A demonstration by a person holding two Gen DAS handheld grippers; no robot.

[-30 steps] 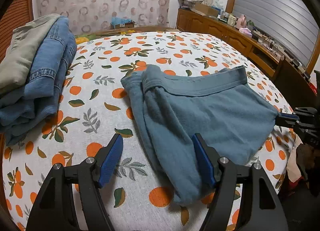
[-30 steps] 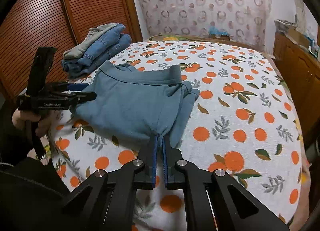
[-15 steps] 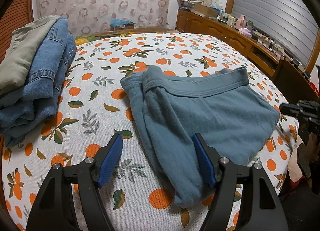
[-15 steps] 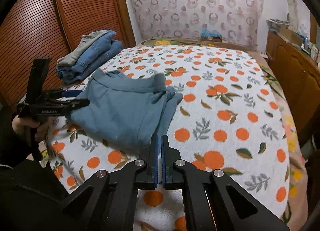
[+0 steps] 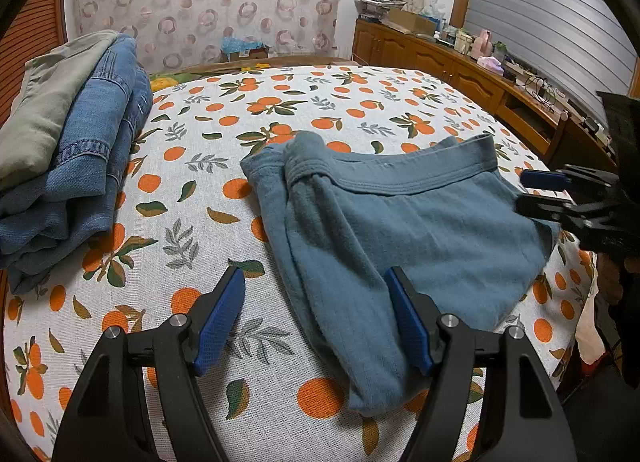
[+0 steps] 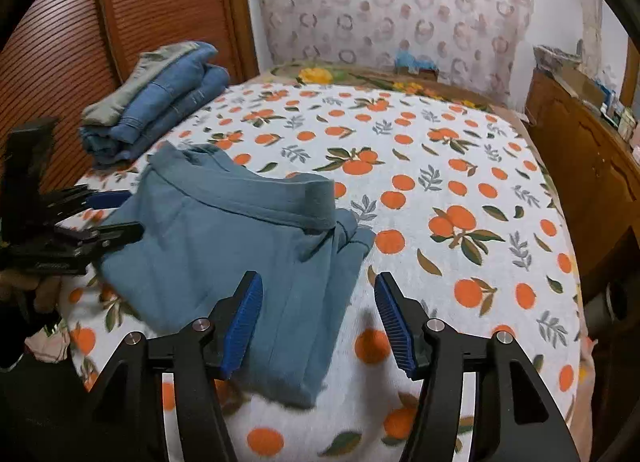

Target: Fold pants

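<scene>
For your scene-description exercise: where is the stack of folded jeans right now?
In the left wrist view the folded jeans lie at the bed's far left edge, left of the blue pants, beside the wooden wardrobe.

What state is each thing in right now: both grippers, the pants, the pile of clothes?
Left gripper: open, holding nothing.
Right gripper: open, holding nothing.
Teal pants: folded, lying flat on the bedspread, untouched.
Pile of clothes: folded, stacked beside the pants.
</scene>
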